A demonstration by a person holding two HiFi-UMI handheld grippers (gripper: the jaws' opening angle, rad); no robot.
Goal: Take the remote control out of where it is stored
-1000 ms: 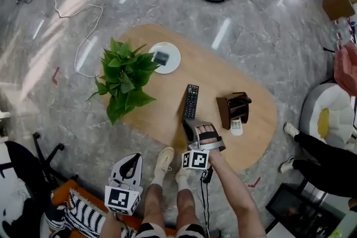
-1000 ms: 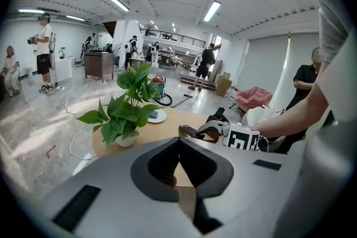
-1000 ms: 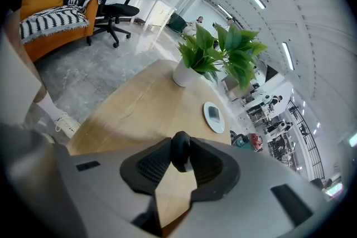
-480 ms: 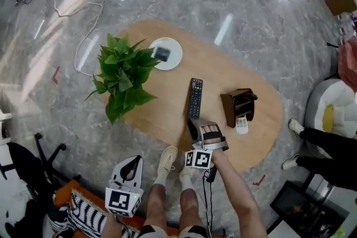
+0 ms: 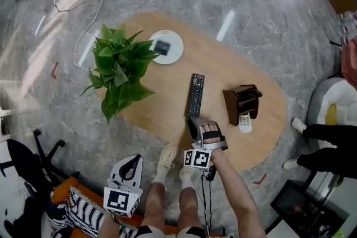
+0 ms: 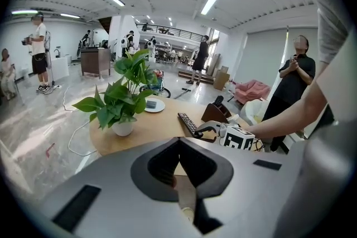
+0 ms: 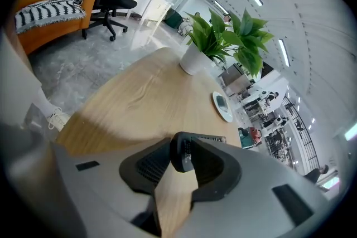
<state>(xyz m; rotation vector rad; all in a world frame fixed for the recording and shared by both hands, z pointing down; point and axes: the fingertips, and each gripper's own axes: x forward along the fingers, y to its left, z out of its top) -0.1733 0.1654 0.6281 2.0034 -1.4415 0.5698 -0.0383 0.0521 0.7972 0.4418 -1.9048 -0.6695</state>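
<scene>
Since the earlier frames the right gripper [image 5: 194,121] has sunk slightly, lowering the near end of the black remote control [image 5: 196,95] toward the table [image 5: 162,92]. The remote lies lengthwise on the wood, clear of the brown holder [image 5: 242,103] to its right. The jaws have just been opening a little, yet their pads appear to press that end on both sides. The left gripper [image 5: 133,158] hangs well apart, jaws together and empty. Step in hand: setting down. Next: widen the jaws fully, then withdraw straight back without dragging the remote.
</scene>
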